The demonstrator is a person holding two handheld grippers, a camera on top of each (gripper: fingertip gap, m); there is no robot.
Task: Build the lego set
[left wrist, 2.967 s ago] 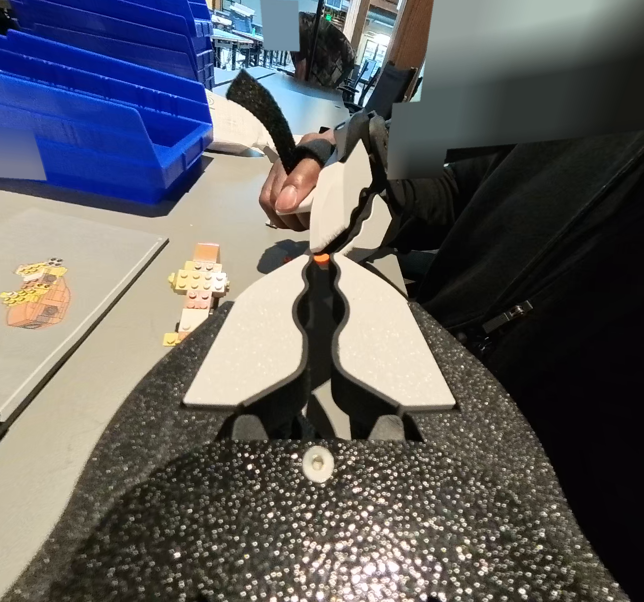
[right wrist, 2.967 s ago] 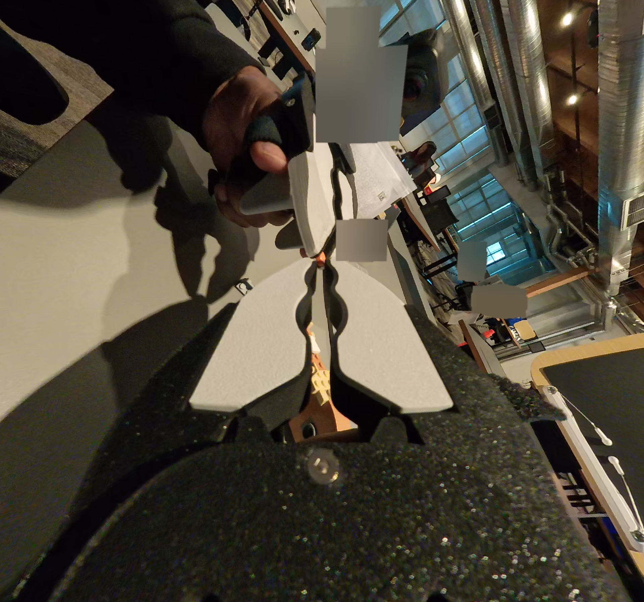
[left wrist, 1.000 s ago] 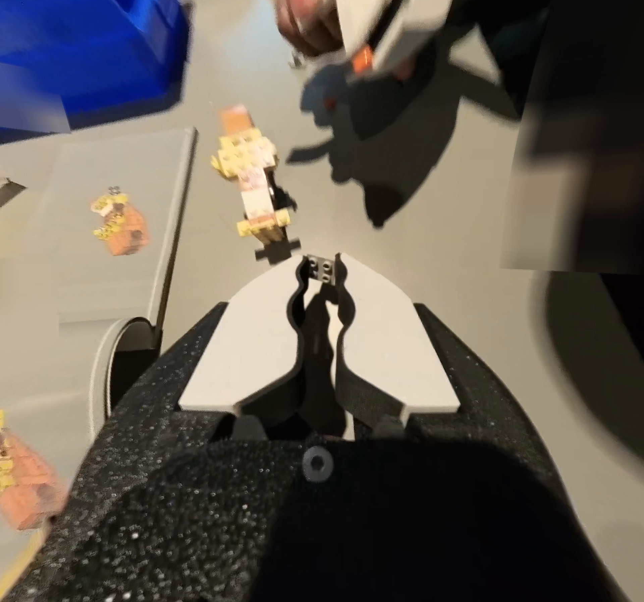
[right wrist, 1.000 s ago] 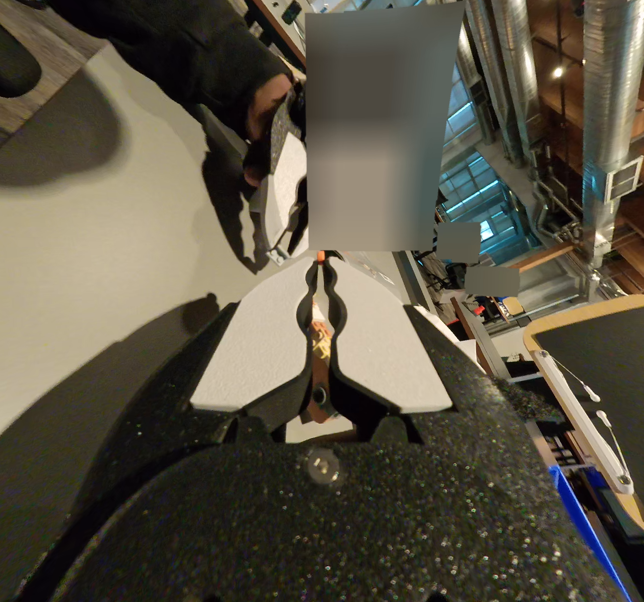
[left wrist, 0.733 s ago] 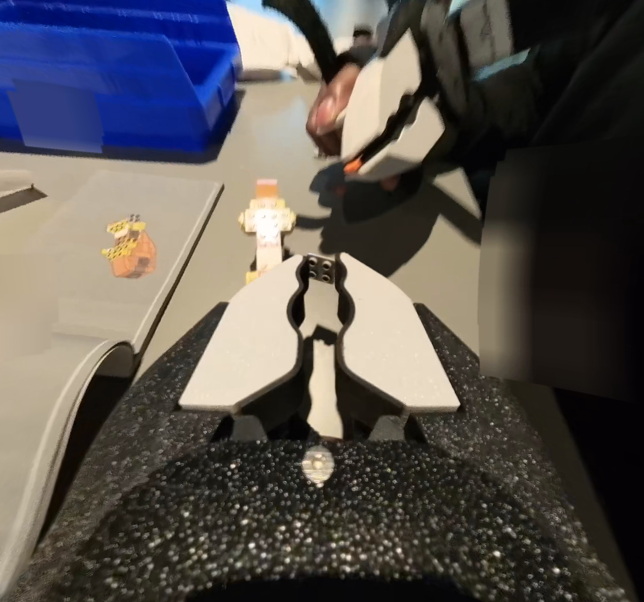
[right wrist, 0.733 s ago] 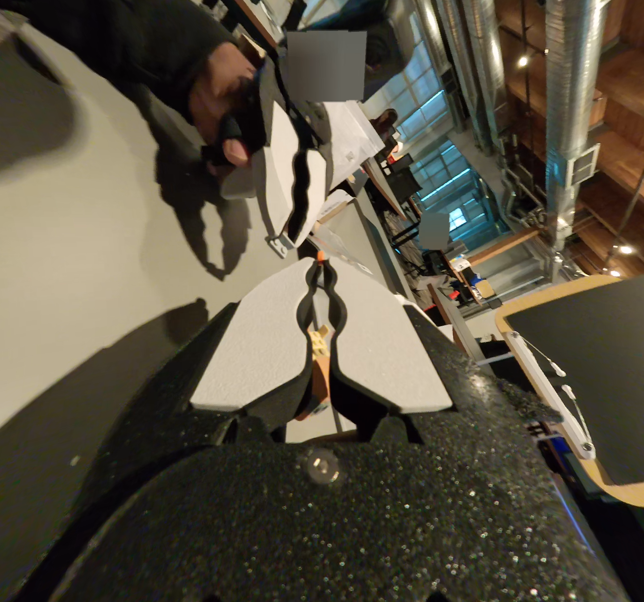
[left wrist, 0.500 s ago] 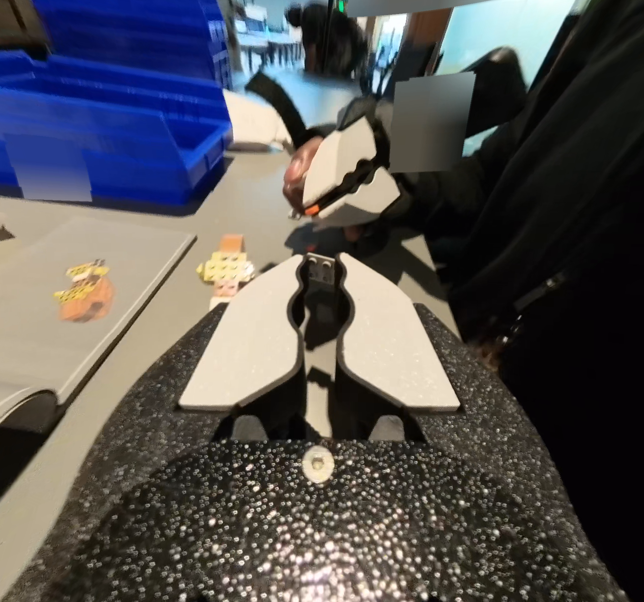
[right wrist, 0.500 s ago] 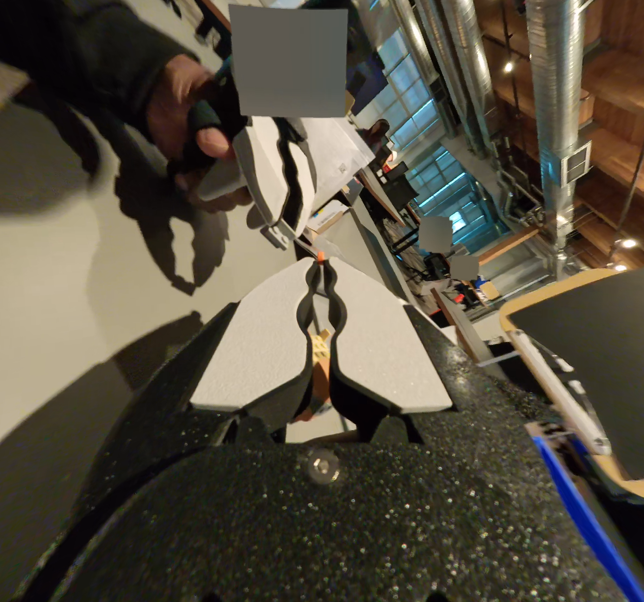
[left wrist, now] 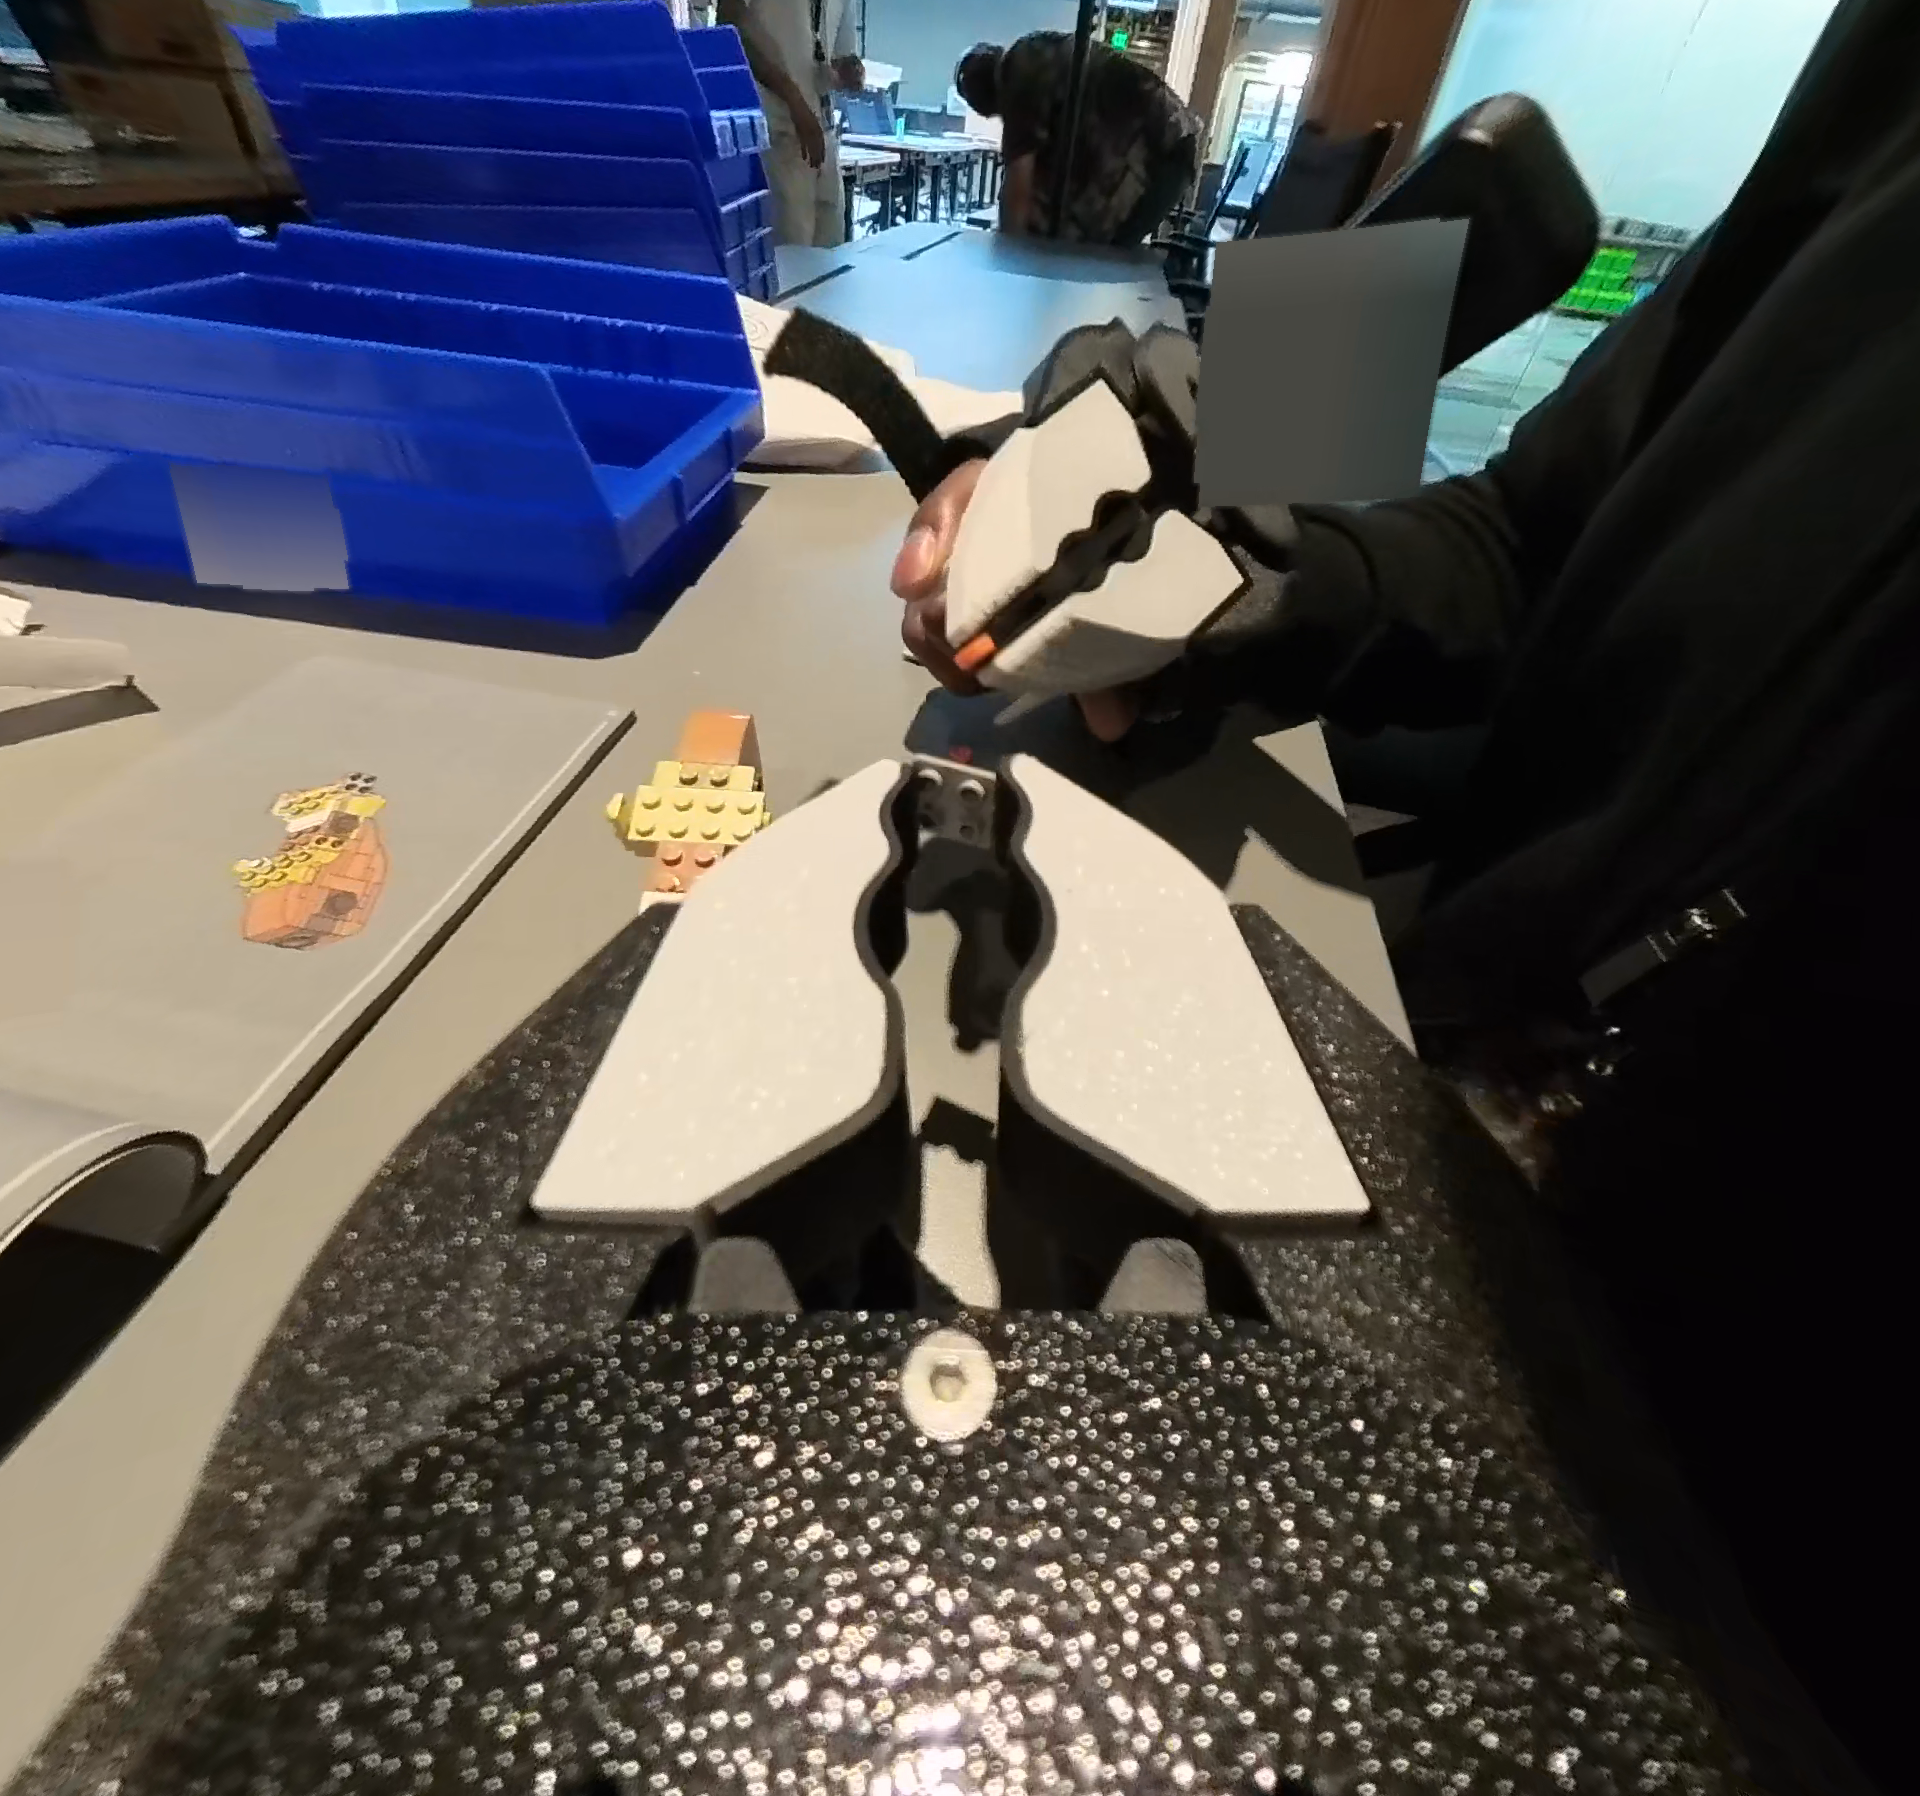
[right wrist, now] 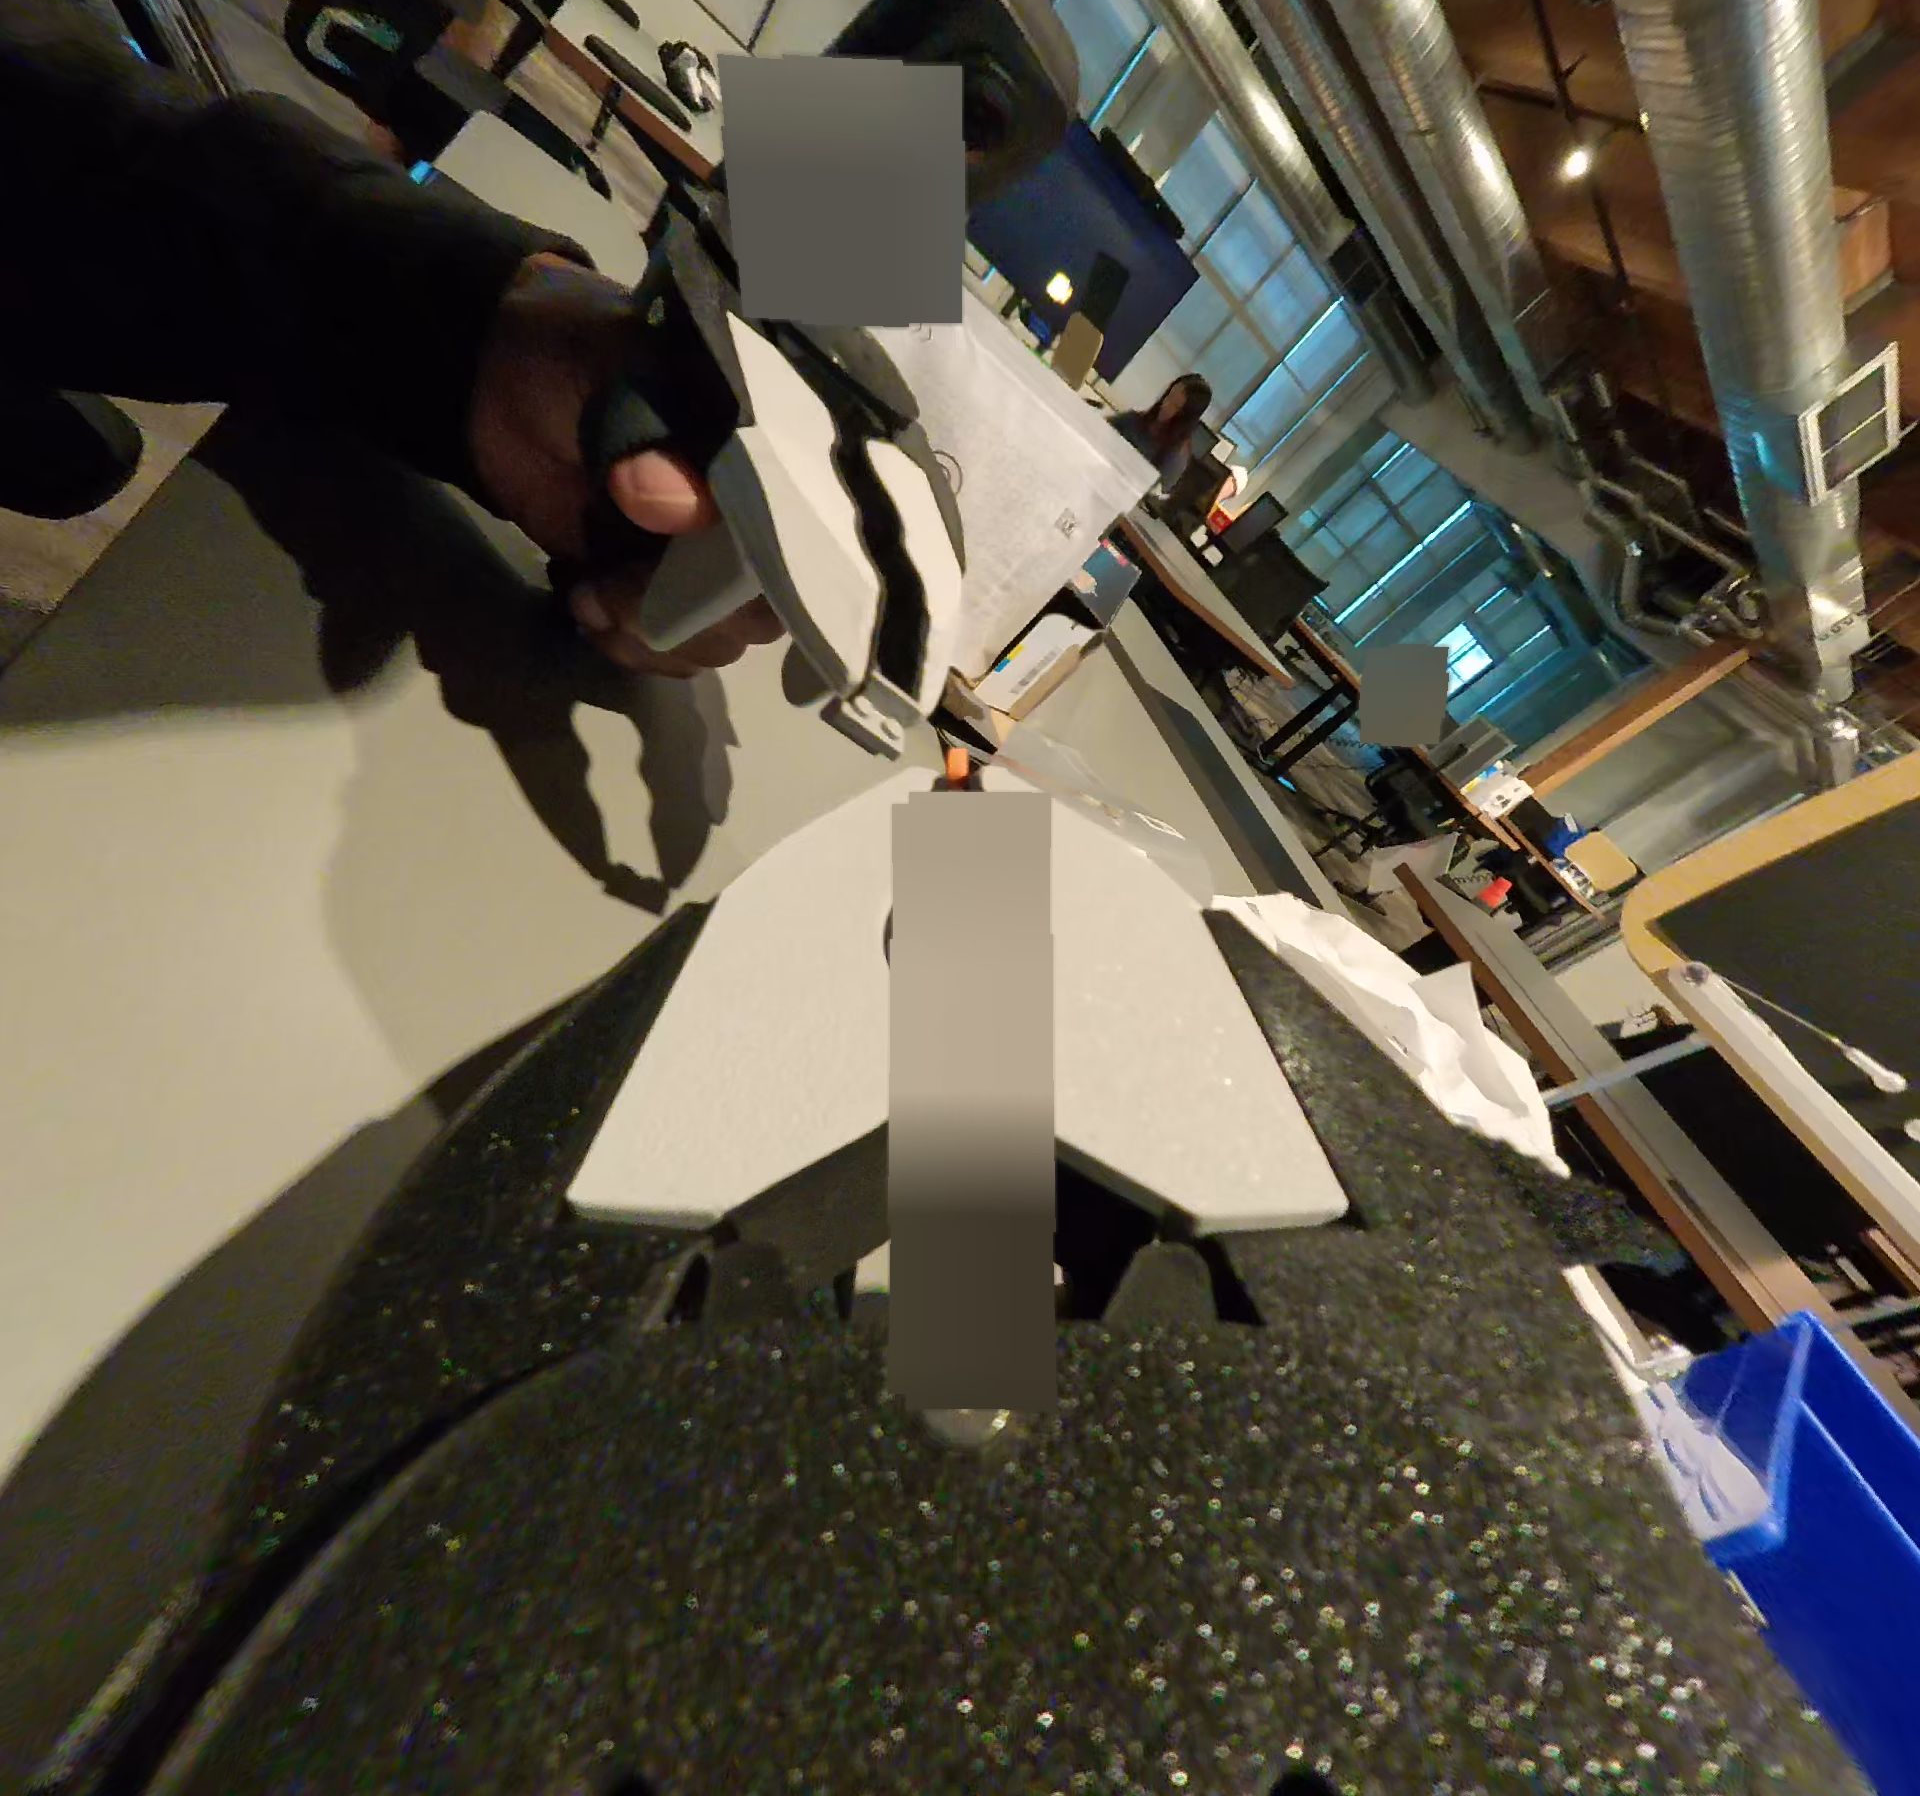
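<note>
Left gripper (left wrist: pixel 954 790): fingers clamped on a grey brick (left wrist: pixel 956 804).
Right gripper (left wrist: pixel 977 653): fingers pinched on an orange piece (left wrist: pixel 975 652).

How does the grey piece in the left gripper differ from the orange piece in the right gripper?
The grey piece is a wide studded plate; the orange piece shows only as a small sliver. The left gripper stands wider around its piece; the right gripper is nearly closed. Both are pinched at the fingertips, off the table.
</note>
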